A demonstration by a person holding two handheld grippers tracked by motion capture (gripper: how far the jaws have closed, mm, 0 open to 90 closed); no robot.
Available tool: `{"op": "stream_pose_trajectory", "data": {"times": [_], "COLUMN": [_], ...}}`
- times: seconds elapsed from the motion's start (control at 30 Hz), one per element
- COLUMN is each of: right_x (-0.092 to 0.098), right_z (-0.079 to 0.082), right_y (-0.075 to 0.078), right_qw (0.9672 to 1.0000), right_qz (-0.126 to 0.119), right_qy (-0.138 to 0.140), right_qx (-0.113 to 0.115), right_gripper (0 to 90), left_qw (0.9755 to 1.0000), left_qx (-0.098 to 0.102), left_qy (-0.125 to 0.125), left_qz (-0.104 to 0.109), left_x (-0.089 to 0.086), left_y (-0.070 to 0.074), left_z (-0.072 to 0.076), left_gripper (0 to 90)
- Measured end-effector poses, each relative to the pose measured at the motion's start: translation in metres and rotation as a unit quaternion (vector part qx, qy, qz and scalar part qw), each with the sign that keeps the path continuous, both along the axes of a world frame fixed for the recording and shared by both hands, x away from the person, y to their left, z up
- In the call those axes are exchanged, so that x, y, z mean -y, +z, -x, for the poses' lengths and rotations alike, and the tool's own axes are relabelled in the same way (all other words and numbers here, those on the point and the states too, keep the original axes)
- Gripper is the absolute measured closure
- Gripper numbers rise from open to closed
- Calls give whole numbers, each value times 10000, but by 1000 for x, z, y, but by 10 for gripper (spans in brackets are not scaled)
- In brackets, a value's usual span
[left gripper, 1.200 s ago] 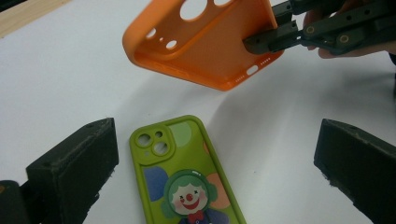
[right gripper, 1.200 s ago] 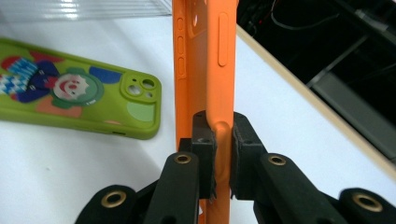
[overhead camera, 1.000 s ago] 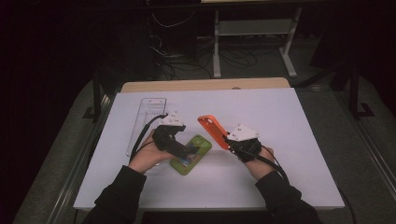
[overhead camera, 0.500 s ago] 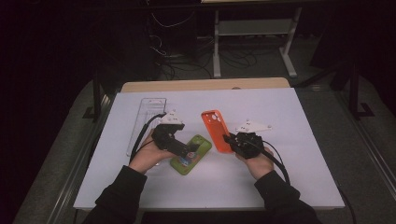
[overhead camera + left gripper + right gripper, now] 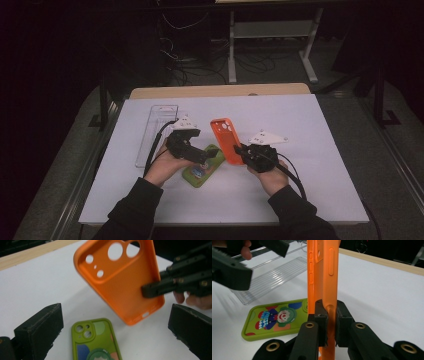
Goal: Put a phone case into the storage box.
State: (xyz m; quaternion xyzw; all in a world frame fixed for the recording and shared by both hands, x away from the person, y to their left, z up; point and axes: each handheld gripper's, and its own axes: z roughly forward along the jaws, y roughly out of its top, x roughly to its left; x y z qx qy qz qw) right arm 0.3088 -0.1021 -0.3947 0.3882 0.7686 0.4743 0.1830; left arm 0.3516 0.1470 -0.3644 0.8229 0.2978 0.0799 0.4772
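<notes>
My right gripper (image 5: 241,151) (image 5: 331,315) is shut on the lower side edge of an orange phone case (image 5: 225,140) (image 5: 324,270), held off the white table with its camera end up. In the left gripper view the hollow inside of the orange case (image 5: 120,277) faces me. A green phone case with a clown picture (image 5: 202,168) (image 5: 96,340) (image 5: 274,317) lies flat on the table. My left gripper (image 5: 210,156) (image 5: 116,315) stands open just above it, its jaws wide apart on either side of the case's camera end.
A clear plastic tray (image 5: 156,131) (image 5: 277,275) lies at the left, behind my left hand. The white table top (image 5: 310,130) has a wooden strip along its far edge. Cables trail from both grippers toward the person.
The right gripper has rolled a little and shifted slightly right, turning the orange case from nearly edge-on to showing more of its broad face. The left gripper and green case have stayed put.
</notes>
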Motion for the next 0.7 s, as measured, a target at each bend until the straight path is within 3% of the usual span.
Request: {"op": "stream_pose_trajectory", "data": {"times": [0.27,0.7], "right_x": [-13,-21], "right_z": [5,8], "right_y": [0,1], "right_qw": [9999,9997], "right_qz": [-19,-79], "right_qy": [122,216], "right_qx": [5,63], "right_gripper": [810,809], "left_qw": [9997,9996], "left_qx": [-3,-7], "left_qy": [131,132], "left_qz": [195,250], "left_x": [3,10], "left_y": [0,-3], "left_z": [-3,-5], "left_gripper": [0,0]}}
